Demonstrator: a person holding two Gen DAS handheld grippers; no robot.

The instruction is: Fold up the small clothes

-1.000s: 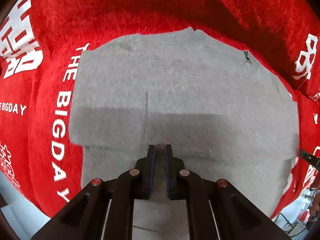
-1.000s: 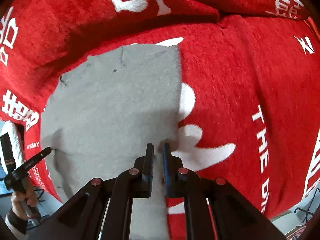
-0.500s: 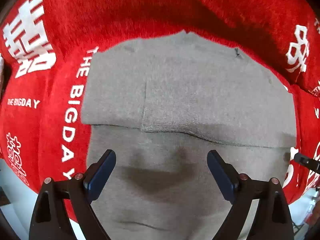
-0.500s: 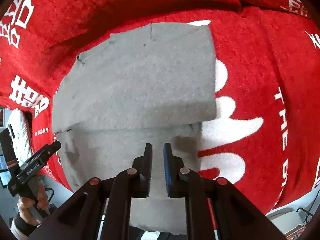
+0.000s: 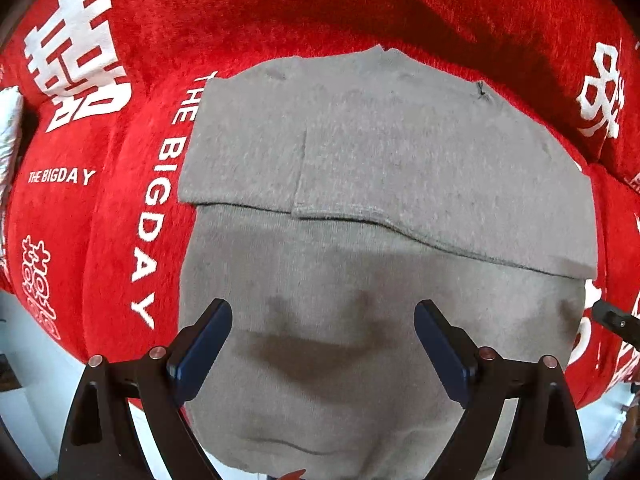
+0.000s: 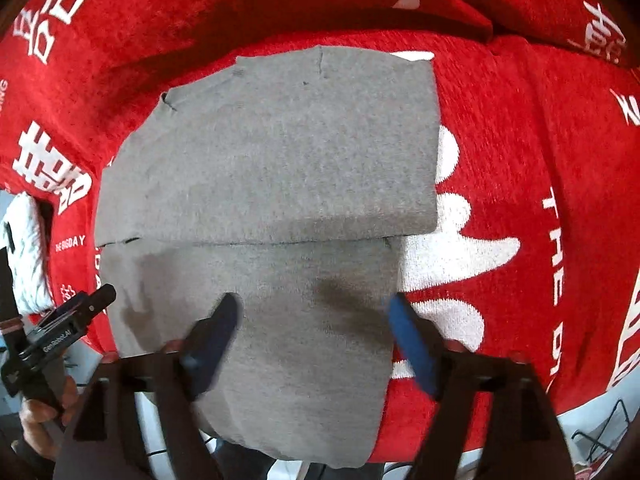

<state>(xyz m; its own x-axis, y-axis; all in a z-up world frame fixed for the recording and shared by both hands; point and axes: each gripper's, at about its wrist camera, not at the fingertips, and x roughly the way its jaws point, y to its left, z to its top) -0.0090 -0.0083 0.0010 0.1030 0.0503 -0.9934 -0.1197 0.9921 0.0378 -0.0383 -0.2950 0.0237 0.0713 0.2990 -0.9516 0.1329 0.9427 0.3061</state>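
Right wrist view: the right gripper [image 6: 312,336], nearly shut half a second ago, now has its jaws spread wide, blurred by motion, holding nothing. The left gripper [image 5: 323,344] is wide apart as before, also empty; a second ago it was pinched together. Both hover over the near part of the grey garment [image 5: 380,184], which lies on a red blanket [image 5: 120,240] printed with white characters and "THE BIGDAY". Pale floor shows past the blanket's near edge. The garment's far half is folded over, its edge running left to right across the middle; the near layer hangs over the blanket's edge, slightly rumpled.
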